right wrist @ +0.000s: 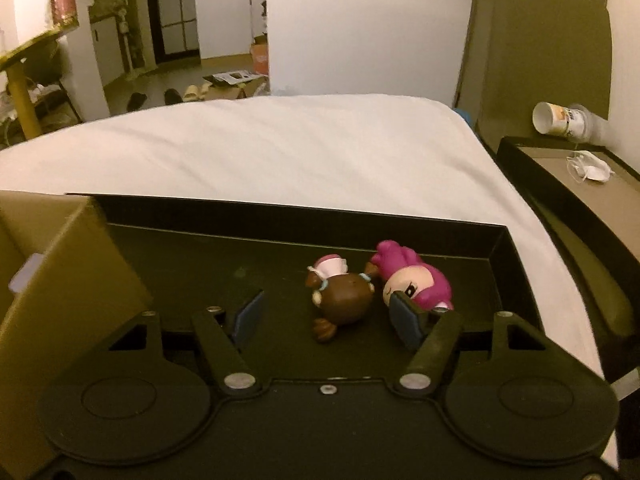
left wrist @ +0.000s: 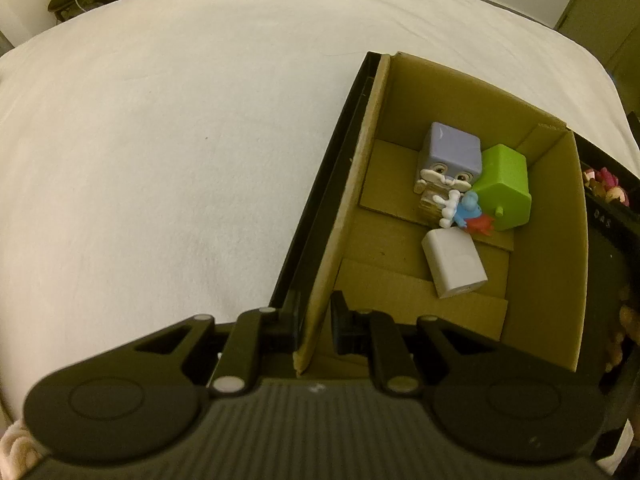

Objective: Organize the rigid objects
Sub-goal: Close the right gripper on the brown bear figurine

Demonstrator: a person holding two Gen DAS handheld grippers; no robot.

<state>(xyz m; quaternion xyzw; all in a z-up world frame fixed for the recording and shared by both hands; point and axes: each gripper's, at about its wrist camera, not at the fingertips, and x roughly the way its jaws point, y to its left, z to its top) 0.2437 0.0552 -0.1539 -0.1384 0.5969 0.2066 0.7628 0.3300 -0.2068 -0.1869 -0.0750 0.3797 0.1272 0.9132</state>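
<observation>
With our open right gripper (right wrist: 326,314) around the brown doll (right wrist: 342,300), the pink doll (right wrist: 416,280) at three o'clock may get pushed, while our left gripper (left wrist: 316,322) pinches the box wall (left wrist: 344,200).

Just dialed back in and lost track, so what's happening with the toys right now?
Toys are being sorted on a white bed. The left gripper pinches the near wall of the cardboard box, which holds a purple cube toy, a green block, a white charger and small figures. The right gripper is open over the black tray, straddling the brown doll; the pink doll lies beside its right finger. Nothing is lifted yet.
</observation>
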